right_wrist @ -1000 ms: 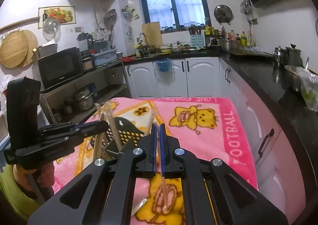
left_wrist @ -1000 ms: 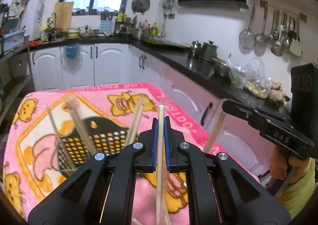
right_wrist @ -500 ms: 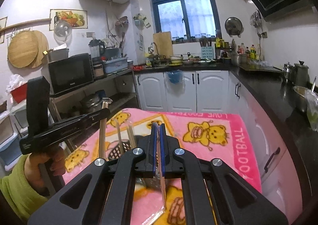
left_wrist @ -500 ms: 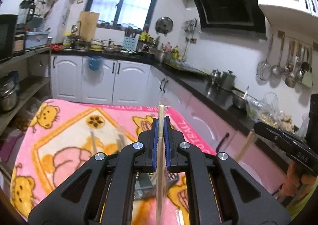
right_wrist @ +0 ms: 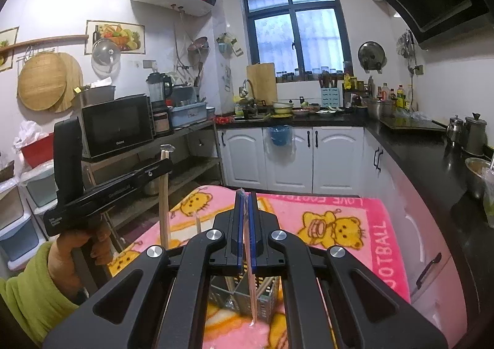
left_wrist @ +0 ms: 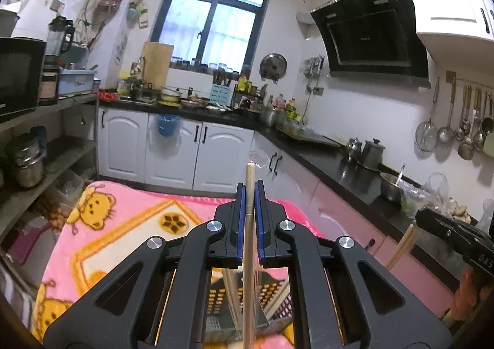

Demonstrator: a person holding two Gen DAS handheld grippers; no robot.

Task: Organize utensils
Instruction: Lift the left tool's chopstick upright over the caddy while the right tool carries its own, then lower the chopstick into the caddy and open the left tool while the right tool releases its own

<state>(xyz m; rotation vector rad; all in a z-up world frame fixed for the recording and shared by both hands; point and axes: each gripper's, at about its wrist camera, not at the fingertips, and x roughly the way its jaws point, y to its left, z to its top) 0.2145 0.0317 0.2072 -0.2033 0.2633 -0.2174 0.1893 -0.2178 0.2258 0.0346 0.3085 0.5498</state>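
The left hand-held gripper [left_wrist: 249, 225] is pinching a wooden chopstick [left_wrist: 249, 194] upright between its pads, and the right hand-held gripper [right_wrist: 245, 231] is pressed together on a thin stick in a clear wrapper [right_wrist: 250, 290] — both hang above the black mesh basket [right_wrist: 265, 302] on the pink blanket [right_wrist: 339, 225] covering the worktop. Each grip looks narrow and sits high on a long stick, so I'd worry about one swivelling or slipping out. A lower tip could also catch the basket's rim or the sticks already standing inside — and tip the basket.
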